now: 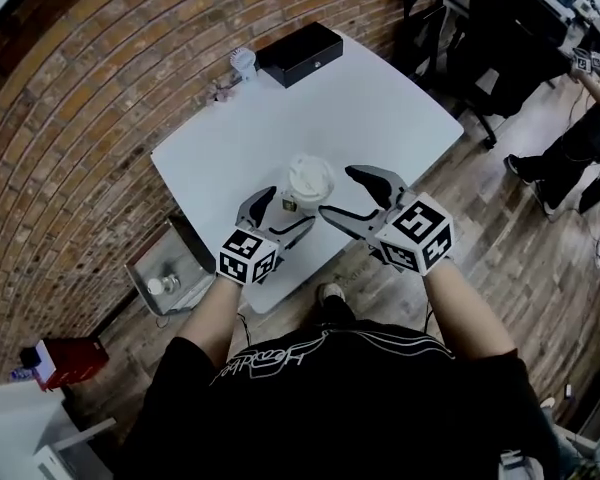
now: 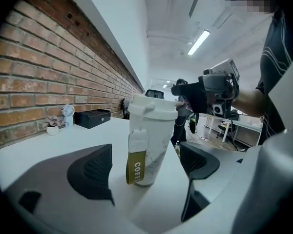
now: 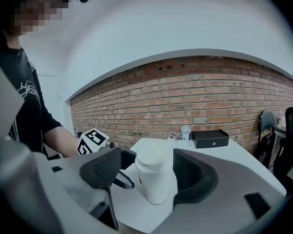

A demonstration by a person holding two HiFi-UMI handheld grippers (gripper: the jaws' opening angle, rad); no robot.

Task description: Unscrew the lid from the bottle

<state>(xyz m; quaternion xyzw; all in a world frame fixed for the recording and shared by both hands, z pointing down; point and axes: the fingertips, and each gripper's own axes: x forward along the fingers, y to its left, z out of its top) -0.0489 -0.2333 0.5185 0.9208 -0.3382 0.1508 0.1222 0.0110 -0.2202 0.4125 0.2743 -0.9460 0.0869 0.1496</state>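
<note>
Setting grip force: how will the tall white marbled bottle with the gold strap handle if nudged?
The white marbled bottle is tall on a narrower base, so a high push probably tips it. Its smooth wall looks rigid, maybe slippery. The gold strap hangs loose, may snag.

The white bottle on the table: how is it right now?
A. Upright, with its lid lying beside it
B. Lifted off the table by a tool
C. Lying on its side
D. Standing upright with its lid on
D: the bottle stands upright on the white table, and its lid sits on top of it.
</note>
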